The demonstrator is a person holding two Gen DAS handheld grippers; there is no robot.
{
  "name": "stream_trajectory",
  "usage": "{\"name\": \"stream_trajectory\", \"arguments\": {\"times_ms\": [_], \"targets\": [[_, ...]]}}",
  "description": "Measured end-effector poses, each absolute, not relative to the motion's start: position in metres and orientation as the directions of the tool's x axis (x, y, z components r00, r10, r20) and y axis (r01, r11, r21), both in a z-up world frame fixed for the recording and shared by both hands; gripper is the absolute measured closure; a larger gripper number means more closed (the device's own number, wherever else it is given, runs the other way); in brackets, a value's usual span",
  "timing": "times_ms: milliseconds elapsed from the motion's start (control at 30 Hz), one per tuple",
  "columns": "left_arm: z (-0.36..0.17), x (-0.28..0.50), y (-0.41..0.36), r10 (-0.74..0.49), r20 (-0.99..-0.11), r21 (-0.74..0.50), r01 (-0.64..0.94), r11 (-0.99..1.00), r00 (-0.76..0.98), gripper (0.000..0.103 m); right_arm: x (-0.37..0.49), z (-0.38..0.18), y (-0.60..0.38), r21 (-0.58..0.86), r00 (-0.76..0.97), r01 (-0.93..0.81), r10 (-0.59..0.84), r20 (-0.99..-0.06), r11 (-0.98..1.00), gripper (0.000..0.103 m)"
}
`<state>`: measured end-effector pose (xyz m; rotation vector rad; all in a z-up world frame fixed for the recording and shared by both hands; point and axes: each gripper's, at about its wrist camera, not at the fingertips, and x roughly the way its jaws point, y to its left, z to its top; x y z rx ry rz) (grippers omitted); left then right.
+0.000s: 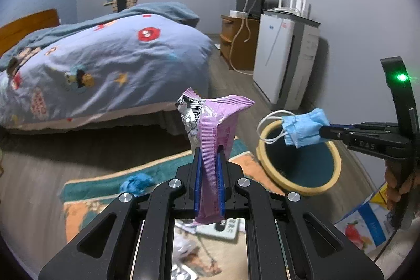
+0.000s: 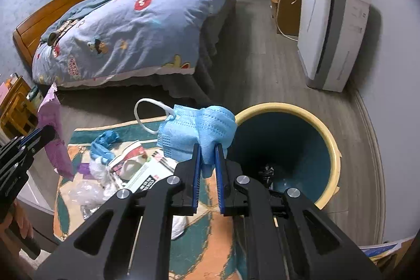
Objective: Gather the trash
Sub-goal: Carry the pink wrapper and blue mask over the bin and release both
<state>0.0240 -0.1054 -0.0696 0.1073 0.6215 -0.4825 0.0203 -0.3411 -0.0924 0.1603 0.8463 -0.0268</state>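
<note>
Just left of the round cream-rimmed waste bin with the dark teal inside (image 2: 325,122), the right gripper (image 2: 208,148) has its jaws closed narrow on a crumpled light-blue pleated face mask (image 2: 194,130), the white ear loop hanging out to the left. The bin mouth lies forward and to the right of those jaws, so the drop turns on carrying the mask rightward past the near rim. In the left wrist view the mask (image 1: 304,129) already looks to hang above the rim, though the fisheye makes that hard to trust.

The left gripper (image 1: 209,148) is clamped on a long purple foil snack wrapper (image 1: 210,138), its long axis upright along the fingers, silver lining showing at the top. It sits farther from the bin (image 1: 265,148), which lies to its right; the right hand looks the nearer to release.

Only the right wrist view looks down into the bin, where something dark lies at the bottom, and shows the litter on the patterned orange and teal rug (image 2: 199,248): a crumpled blue glove (image 2: 105,141), clear plastic and printed paper.
</note>
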Motion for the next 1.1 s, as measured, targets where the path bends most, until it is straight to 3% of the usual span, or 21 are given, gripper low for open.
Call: {"name": "stream_trajectory", "arguments": {"times_ms": [400, 700, 1100], "targets": [[-0.092, 0.046, -0.184, -0.466, -0.616, -0.052, 0.558, 0.829, 0.635, 0.092, 0.032, -0.121, -0.417, 0.067, 0.611, 0.223, -0.085, -0.787, 0.973, 0.093], [-0.132, 0.052, -0.256, -0.508, -0.682, -0.052, 0.658, 0.751, 0.526, 0.092, 0.030, -0.155, -0.481, 0.104, 0.523, 0.388, -0.125, -0.843, 0.916, 0.093], [-0.173, 0.057, -0.311, -0.475, -0.738, -0.003, 0.702, 0.713, 0.479, 0.092, 0.020, -0.165, -0.506, 0.101, 0.493, 0.438, -0.145, -0.858, 0.893, 0.093]]}}
